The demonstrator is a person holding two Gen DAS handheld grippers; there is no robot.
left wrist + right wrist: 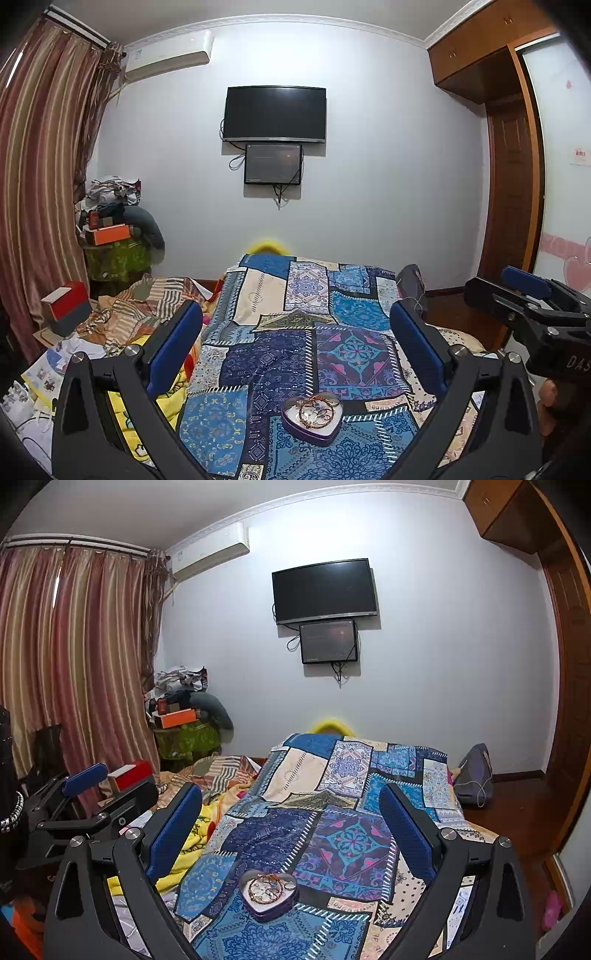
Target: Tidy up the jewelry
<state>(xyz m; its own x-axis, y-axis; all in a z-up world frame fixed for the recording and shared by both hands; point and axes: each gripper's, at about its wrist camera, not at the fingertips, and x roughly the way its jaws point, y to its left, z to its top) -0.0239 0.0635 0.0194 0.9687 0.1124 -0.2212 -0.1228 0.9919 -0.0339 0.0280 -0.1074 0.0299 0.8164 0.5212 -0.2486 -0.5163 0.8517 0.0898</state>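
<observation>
Curtain side: striped curtains (40,177) hang at far left, with a red and white box (66,306) and scattered papers on rumpled bedding beneath.

Left gripper (295,339): held above the bed, blue pads spread wide, nothing between them. In the right wrist view it appears at the left edge, side on.

Heart-shaped tin (312,417): purple, lid off, resting on the blue patchwork quilt (295,314) near its front edge, roughly midway between the two grippers' fingers. Copper-coloured bangles (317,410) and smaller pieces lie tangled inside; the individual pieces are too small to tell apart.

Right gripper (291,823): also released and empty, well above the tin (267,893).

Step in hand: judging from the open jaws and the full tin, either nothing has been taken out yet or the jewelry is already gathered; I cannot tell which. No separate tray or stand is in sight.

Next move: one gripper would need to drop steeply toward the tin and close on a single bangle without dragging the tangle.

Writing: letters "DAS" on the right gripper's body in the left wrist view; the sticker (580,153) on the wardrobe door is unreadable.
</observation>
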